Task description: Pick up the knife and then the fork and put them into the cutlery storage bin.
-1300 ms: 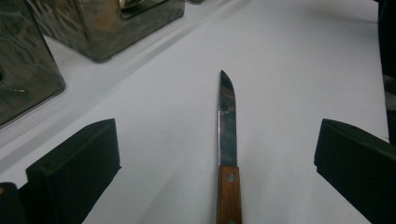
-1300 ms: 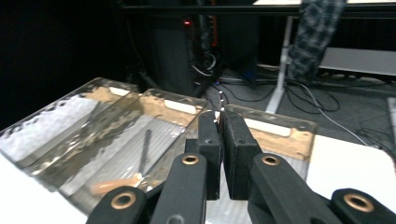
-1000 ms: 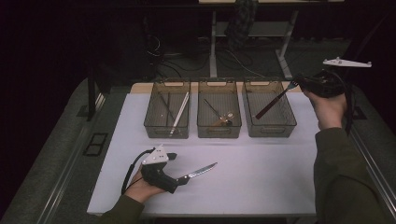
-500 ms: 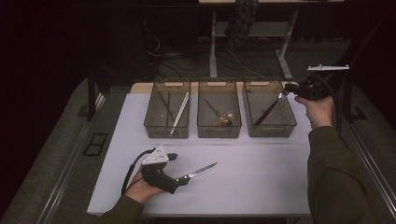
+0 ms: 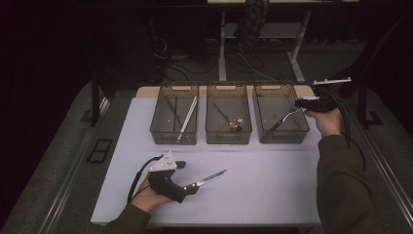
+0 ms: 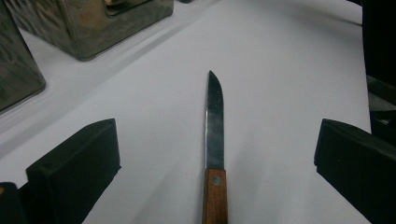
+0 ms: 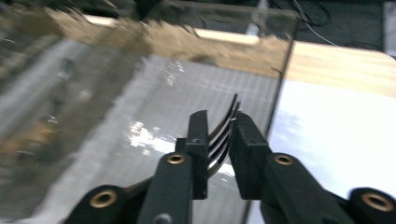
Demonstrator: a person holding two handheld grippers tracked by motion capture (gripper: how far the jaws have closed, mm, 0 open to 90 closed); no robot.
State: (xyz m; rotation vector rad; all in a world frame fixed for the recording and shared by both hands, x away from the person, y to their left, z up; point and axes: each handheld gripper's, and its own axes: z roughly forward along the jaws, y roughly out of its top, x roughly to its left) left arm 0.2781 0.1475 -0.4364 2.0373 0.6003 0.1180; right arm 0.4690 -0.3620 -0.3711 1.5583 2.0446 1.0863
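A wooden-handled knife (image 5: 209, 178) (image 6: 215, 121) lies flat on the white table (image 5: 272, 185), blade pointing toward the bins. My left gripper (image 5: 191, 187) (image 6: 215, 135) rests on the table at the knife's handle end. Its jaws stand wide open on either side of the handle, with clear gaps. My right gripper (image 5: 298, 104) (image 7: 220, 122) is at the right bin (image 5: 281, 137), just over its right rim. A metal fork (image 5: 282, 119) (image 7: 225, 133) slants down into that bin with its tines between the jaws. The jaws have just been opening, and the tines sit loosely across the narrow gap.
Three smoky clear bins stand in a row at the back of the table. The left bin (image 5: 174, 139) holds long thin utensils and the middle bin (image 5: 229, 139) holds a few more. A cable trails from each gripper. Dark floor surrounds the table.
My right hand has come down and leftward from above the right bin, bringing the fork down into it. The left gripper and knife have stayed still.
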